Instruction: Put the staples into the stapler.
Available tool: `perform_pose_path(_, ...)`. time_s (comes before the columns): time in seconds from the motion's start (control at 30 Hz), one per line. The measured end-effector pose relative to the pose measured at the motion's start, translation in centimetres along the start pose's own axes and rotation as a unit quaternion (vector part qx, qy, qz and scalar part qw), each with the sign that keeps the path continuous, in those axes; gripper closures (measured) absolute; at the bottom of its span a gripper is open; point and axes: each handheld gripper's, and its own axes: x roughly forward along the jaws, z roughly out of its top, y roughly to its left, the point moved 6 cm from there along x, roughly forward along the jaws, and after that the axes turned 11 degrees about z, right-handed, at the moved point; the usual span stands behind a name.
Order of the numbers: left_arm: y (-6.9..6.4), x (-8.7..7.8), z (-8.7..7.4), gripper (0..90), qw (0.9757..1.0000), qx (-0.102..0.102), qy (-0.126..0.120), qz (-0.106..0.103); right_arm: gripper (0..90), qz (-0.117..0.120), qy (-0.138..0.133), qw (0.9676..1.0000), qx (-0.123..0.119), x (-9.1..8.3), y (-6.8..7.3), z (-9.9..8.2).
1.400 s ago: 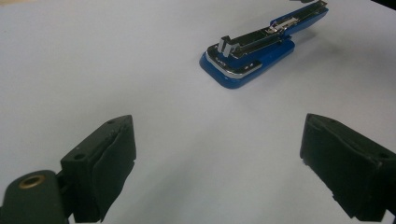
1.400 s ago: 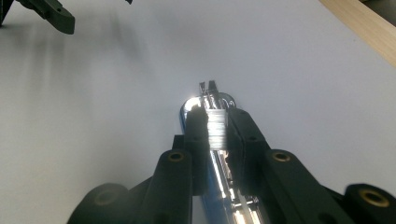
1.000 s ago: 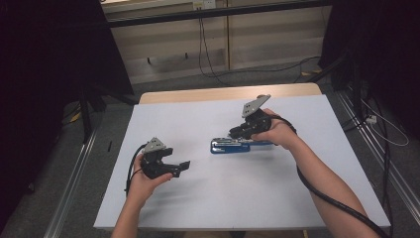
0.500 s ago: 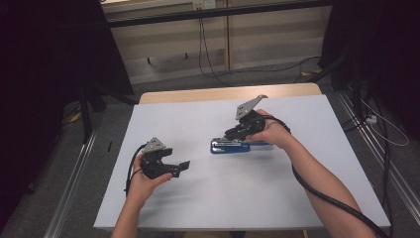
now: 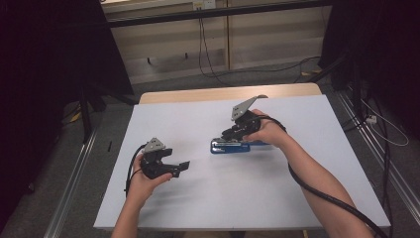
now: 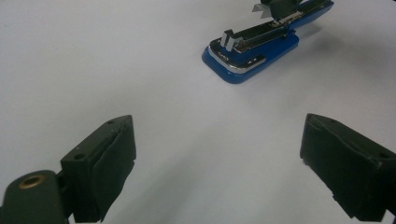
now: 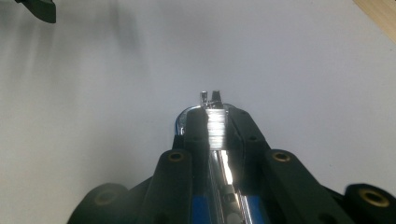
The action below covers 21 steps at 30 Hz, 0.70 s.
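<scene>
On the white counter [image 5: 297,198], a blue stapler [image 5: 233,146] lies centre-right, the right hand-held gripper [image 5: 232,134] clamped narrowly on its metal top. The left hand-held gripper [image 5: 181,167] hovers wide open, empty. Best to squeeze squarely so the stapler cannot twist

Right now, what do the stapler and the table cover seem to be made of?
Stapler: glossy blue body, probably plastic or painted metal; its bright, mirror-like magazine rail looks like polished steel. Table cover: matt white sheet, smooth, perhaps paper or laminate; it leaves a wood-coloured tabletop strip bare.
</scene>
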Motion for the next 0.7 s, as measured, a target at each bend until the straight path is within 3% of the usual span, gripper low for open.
perform_pose_path(0.7, 0.21, -0.02, -0.08, 10.7, 1.0, -0.002, 0.003, 0.003, 79.5, 0.005, 0.001, 1.0, 0.001, 0.51, -0.77, -0.12)
